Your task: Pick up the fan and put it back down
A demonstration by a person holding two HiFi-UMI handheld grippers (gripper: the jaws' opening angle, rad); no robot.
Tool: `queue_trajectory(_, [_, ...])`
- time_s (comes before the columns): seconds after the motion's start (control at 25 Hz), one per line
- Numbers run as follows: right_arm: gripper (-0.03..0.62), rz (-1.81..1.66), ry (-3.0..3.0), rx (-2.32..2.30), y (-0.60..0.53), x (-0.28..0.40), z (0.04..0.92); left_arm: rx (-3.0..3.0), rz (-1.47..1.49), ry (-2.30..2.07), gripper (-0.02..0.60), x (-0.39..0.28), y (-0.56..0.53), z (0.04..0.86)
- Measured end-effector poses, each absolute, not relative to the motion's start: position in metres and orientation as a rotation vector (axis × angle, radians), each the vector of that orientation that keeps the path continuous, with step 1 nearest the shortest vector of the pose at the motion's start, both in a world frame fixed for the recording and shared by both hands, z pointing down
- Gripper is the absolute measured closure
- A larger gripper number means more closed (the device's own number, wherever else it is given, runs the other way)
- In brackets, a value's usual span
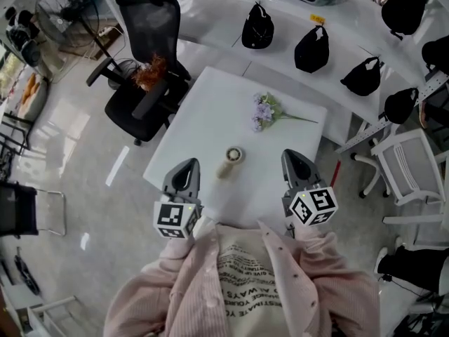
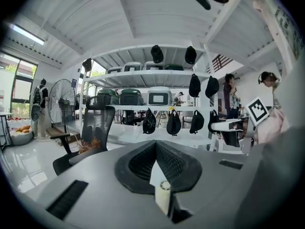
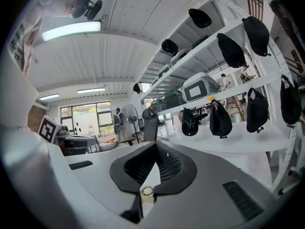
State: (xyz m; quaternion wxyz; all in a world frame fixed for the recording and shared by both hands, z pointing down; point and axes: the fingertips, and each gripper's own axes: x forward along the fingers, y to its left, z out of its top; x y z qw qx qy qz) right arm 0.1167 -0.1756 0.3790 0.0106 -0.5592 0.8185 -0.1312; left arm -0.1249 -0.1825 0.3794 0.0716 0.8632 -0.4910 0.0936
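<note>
Pink knit cardigan [image 1: 175, 286] over cream printed top fills the bottom of the head view, that's me. Just beyond it both claws hover over the near edge of the white square table [image 1: 203, 118]. Left claw [image 1: 185, 167] is clenched, pads together, nothing in it. Right claw [image 1: 296, 161] looks the same in its own view: pads meeting, empty. Task thing, as I read it, is the small cream cylinder-shaped handheld fan [image 1: 230, 161]. It lies on its side on the tabletop between the two claws, round end up toward the camera, touching neither. The sprig of purple artificial flowers [image 1: 265, 111] lies further back, well apart from it. The tall black pedestal fan [image 1: 66, 12] stands on the floor far left past the black mesh office chair [image 1: 144, 55]; it's out of reach, so probably not the target.

Step call: fan down and claws closed fits either closing in for the pick or the fan already set back down, and I can't split the two. If a grasp is due, the jaws need to part first and close across the cylinder's body, which might roll.
</note>
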Motion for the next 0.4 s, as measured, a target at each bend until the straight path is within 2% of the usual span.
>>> queue_trajectory(0.4, [0.595, -0.42, 2.566, -1.748, -0.1734, 0.1112, 0.3842, 2.566, 0.281, -1.486, 0.578, -0.1329, -0.1813, 0.3832])
